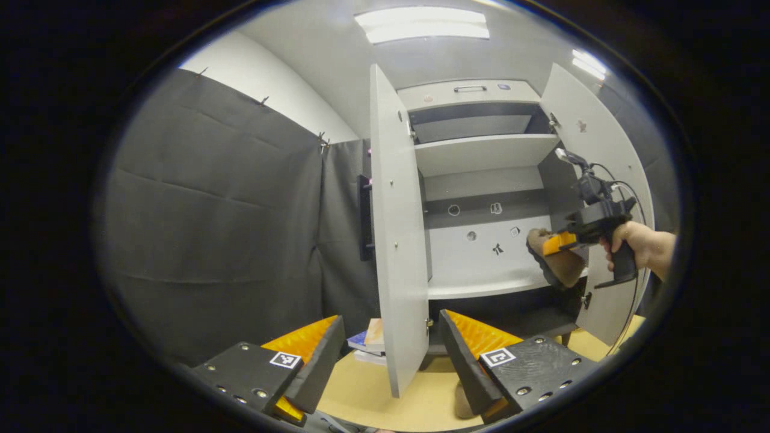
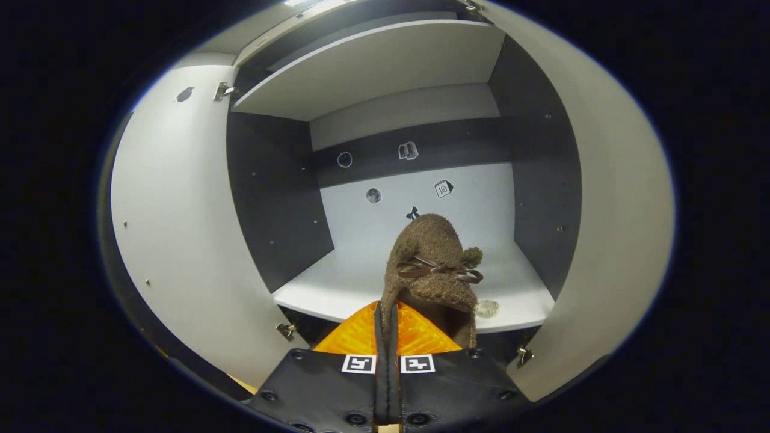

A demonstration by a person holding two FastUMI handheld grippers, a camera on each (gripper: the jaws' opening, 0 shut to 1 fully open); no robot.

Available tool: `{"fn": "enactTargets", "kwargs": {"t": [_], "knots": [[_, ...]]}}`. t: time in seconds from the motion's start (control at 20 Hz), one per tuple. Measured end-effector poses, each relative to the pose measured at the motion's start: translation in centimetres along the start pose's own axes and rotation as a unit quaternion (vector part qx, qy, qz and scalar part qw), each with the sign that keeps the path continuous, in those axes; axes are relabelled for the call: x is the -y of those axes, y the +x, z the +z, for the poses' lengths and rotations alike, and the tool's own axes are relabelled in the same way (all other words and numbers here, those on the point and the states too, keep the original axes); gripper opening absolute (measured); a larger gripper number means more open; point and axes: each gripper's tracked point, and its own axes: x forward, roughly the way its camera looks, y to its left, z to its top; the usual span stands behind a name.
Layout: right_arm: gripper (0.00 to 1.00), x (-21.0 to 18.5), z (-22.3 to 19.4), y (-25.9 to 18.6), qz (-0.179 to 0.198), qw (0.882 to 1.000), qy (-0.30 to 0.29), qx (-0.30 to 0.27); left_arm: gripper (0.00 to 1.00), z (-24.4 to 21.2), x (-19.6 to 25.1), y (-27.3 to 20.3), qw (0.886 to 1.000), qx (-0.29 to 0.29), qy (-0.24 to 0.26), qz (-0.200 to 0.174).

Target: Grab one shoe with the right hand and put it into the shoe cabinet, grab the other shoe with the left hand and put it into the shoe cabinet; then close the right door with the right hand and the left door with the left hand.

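Left claw (image 1: 385, 361) nearest, fingers spread apart, empty, low over the worktop (image 1: 373, 391). Left door (image 1: 397, 240) open. Right claw (image 2: 385, 337) clamped on the brown fuzzy shoe (image 2: 430, 264), held at the cabinet's lower shelf (image 2: 337, 288) edge. Shoe looks soft, light, floppy; pinching the collar rim seems best.

dark cloth wall (image 1: 216, 228) on the left, pinned along its top below a white wall (image 1: 264, 78). bright ceiling panel (image 1: 424, 24) overhead (a second one at the right edge). pale wooden floor (image 1: 367, 391) below, with stacked books (image 1: 368, 344).
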Motion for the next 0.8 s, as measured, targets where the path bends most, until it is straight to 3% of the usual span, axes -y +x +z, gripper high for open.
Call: {"fn": "enactTargets", "kwargs": {"t": [0.15, 0.2, 0.65, 0.75, 0.8], "knots": [[0.00, 1.1, 1.6, 3.4, -0.019, 1.000, 0.001, -0.001, 0.92, -0.4, 0.0, 0.0, 1.000, -0.006, -0.002, 0.001], [0.01, 1.5, 2.0, 4.4, -0.024, 1.000, 0.004, -0.003, 0.99, -0.5, 0.0, 0.0, 1.000, -0.008, -0.002, 0.001], [0.01, 3.6, 1.5, 11.3, -0.065, 0.997, 0.019, -0.044, 0.99, -2.2, 0.5, -0.2, 1.000, -0.031, -0.006, -0.004], [0.10, 3.7, 1.6, 11.4, -0.071, 0.996, 0.020, -0.042, 0.99, -2.4, 0.7, -0.2, 0.999, -0.035, -0.006, -0.007], [0.12, 3.8, 1.8, 11.3, -0.073, 0.997, 0.015, -0.034, 0.92, -2.5, 0.9, -0.2, 0.999, -0.036, -0.005, -0.010]]}}
